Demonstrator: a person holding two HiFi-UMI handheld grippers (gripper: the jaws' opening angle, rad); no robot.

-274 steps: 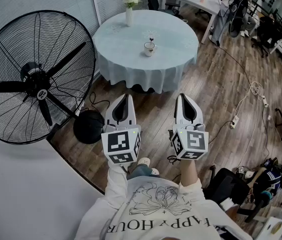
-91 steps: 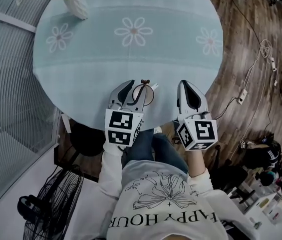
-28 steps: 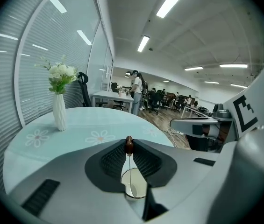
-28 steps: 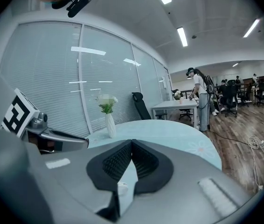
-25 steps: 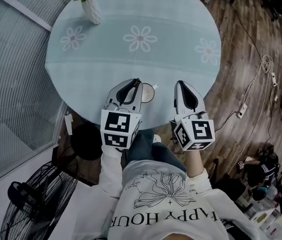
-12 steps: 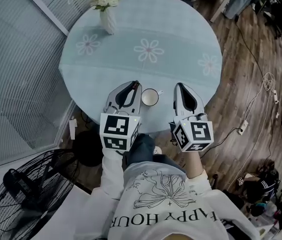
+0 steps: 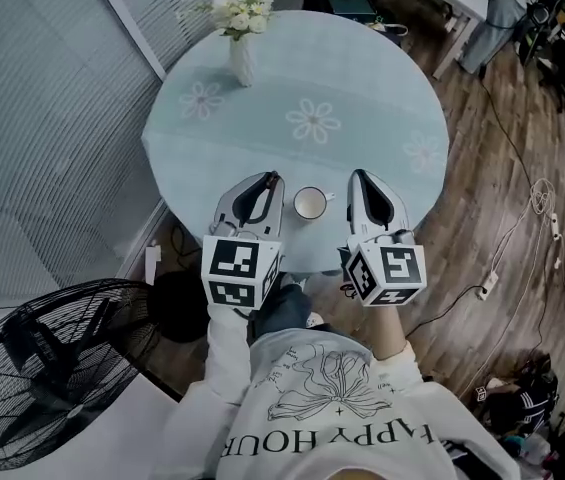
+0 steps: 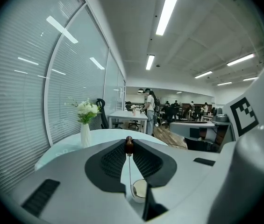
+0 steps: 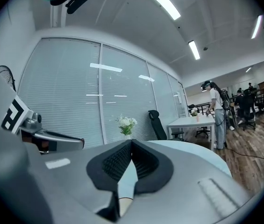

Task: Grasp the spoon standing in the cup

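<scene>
The white cup (image 7: 311, 203) stands near the front edge of the round table (image 7: 362, 78), between my two grippers. Its inside looks bare. My left gripper (image 7: 273, 178) is shut on the spoon, whose dark knob (image 8: 129, 145) is pinched between the jaw tips. The thin stem (image 8: 130, 171) runs back through the jaws to a pale round shape low in the gap. My right gripper (image 7: 358, 176) hovers right of the cup. Its jaws meet at the tips (image 9: 132, 142) with nothing between them.
A white vase of flowers (image 7: 241, 63) stands at the table's far left side. A large black floor fan (image 7: 42, 368) is at lower left beside a blinds-covered glass wall. Cables and a power strip (image 7: 552, 223) lie on the wood floor to the right. Desks and people fill the office behind.
The head view has drawn back and shifted, so the table sits higher and the fan has come in. The cup now stands apart from the left gripper. Both grippers keep their pose.
</scene>
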